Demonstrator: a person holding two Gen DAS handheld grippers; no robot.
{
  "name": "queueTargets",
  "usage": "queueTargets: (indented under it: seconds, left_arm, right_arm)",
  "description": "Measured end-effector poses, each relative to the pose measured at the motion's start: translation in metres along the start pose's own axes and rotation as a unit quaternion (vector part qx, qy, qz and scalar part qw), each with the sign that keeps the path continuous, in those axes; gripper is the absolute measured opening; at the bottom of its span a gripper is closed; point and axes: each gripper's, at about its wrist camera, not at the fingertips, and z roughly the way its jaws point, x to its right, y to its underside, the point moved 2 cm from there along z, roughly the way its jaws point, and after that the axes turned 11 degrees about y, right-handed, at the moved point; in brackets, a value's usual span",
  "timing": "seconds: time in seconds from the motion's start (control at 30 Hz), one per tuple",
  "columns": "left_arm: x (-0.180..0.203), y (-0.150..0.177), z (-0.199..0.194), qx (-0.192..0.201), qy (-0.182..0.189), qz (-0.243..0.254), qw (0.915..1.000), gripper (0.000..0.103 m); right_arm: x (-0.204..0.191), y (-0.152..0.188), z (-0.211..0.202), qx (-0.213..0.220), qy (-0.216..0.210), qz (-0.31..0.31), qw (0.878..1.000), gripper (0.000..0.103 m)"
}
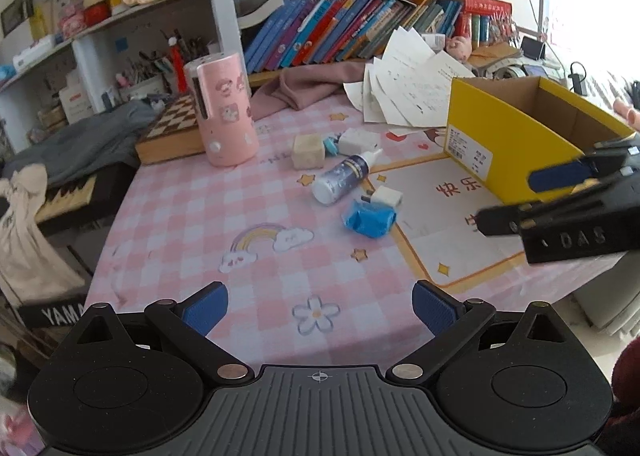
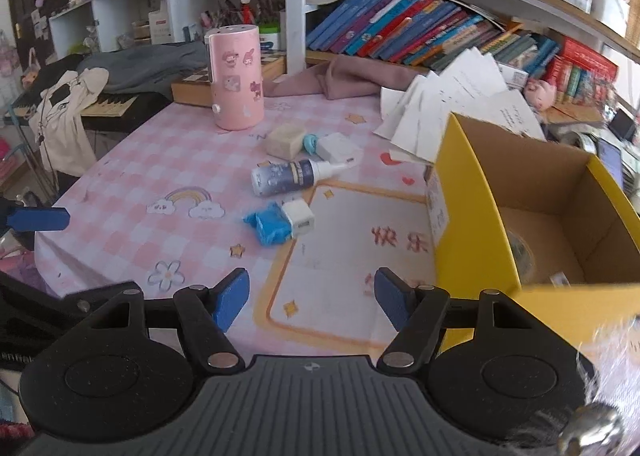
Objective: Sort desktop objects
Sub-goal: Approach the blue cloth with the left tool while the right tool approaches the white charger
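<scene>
Ahead of both tongs, most of the sorting is still to do: a white-capped bottle [image 2: 286, 175], a blue packet [image 2: 267, 227] touching a white charger [image 2: 299, 219], a beige block [image 2: 285, 141] and a white case [image 2: 335, 147] lie loose on the checked tablecloth [image 2: 132, 172]. Right of them, the yellow box [image 2: 472, 216] holds a tape roll [image 2: 522, 254]. The left gripper [image 1: 320, 306] and right gripper [image 2: 312, 296] both stand apart, holding nothing.

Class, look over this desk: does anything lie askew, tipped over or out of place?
Yes. The small bottle lies on its side on the tablecloth instead of standing. Behind it, loose papers fan out untidily beside the yellow box. A pink cloth lies crumpled by the books.
</scene>
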Motion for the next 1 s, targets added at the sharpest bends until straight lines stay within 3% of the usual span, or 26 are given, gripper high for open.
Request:
queueTargets:
  seconds: [0.4,0.73,1.0]
  left_arm:
    - [0.004,-0.03,0.061,-0.029,0.019,0.039,0.9987,0.1]
    - [0.005,-0.038,0.1,-0.046,0.054,0.043,0.9965,0.099]
    - [-0.001,-0.044,0.118,-0.056,0.058,0.027,0.9964,0.099]
  right_arm:
    - [0.009,-0.045,0.067,-0.032,-0.029,0.009,0.999,0.065]
    - [0.005,-0.056,0.107,-0.074,-0.07,-0.006,0.995,0.044]
    - [-0.008,-0.061,0.133,-0.103,-0.09,-0.047,0.989,0.038]
